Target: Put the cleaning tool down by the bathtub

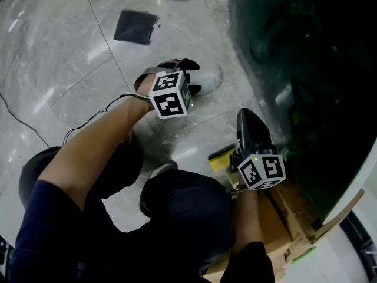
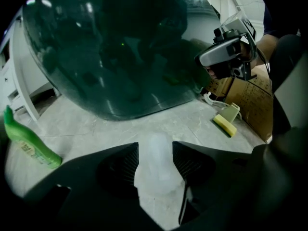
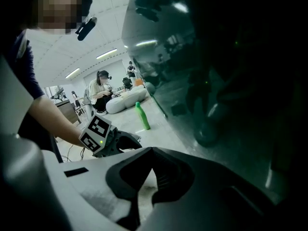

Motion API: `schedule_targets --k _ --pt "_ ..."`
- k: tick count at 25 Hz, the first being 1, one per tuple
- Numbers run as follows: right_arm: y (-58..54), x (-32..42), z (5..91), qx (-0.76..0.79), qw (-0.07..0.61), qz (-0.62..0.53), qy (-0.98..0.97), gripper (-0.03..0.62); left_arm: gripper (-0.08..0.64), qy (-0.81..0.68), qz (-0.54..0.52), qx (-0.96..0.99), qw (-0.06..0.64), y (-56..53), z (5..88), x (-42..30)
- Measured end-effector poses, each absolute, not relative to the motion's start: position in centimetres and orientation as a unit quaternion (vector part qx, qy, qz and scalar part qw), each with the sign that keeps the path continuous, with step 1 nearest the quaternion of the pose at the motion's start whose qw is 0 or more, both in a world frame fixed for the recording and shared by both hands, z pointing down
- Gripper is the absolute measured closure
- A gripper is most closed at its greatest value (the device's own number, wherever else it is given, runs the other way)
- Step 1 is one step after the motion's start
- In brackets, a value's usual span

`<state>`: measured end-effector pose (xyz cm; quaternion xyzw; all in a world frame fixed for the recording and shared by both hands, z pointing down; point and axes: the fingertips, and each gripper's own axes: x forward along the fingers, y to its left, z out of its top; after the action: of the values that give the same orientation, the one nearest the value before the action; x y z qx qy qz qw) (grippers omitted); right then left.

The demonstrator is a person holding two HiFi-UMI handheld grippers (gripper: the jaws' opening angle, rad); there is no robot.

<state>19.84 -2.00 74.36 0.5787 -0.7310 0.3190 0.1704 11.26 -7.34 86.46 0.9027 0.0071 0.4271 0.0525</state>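
A whitish, translucent cleaning tool (image 2: 154,165) lies on the marble floor (image 1: 70,58), a short way from the dark green bathtub (image 1: 306,69). My left gripper (image 1: 193,78) stands open over it. The tool (image 1: 210,79) sits between the ribbed pads (image 2: 126,165) and neither pad presses on it. My right gripper (image 1: 247,119) hovers low beside the tub wall (image 3: 231,81). Its jaws meet at the tips with nothing between them (image 3: 151,163). A yellow sponge (image 1: 220,158) lies on the floor just left of it and shows again in the left gripper view (image 2: 225,125).
A green bottle (image 2: 29,146) stands on the floor farther along the tub (image 2: 120,57). A dark cloth (image 1: 136,26) lies flat beyond the left gripper. A cardboard box (image 1: 288,214) sits against the tub by my right arm. A thin cable (image 1: 23,122) crosses the floor at left.
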Motion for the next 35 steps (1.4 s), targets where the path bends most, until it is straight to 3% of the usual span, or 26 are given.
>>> schedule_targets --k 11,27,35 --pt "-0.7 17.1 62.9 0.571 0.184 0.339 -0.725 0.588 0.327 -0.055 0.437 0.896 0.058 -12.3 74.1 4.0" --pt "0.6 16.6 36.4 0.591 0.178 0.295 -0.729 0.588 0.367 -0.108 0.329 0.937 0.050 -10.3 38.2 5.3" --pt "-0.8 17.4 22.2 0.613 0.103 0.260 -0.739 0.588 0.371 -0.126 0.283 0.949 0.053 -8.2 24.8 5.7"
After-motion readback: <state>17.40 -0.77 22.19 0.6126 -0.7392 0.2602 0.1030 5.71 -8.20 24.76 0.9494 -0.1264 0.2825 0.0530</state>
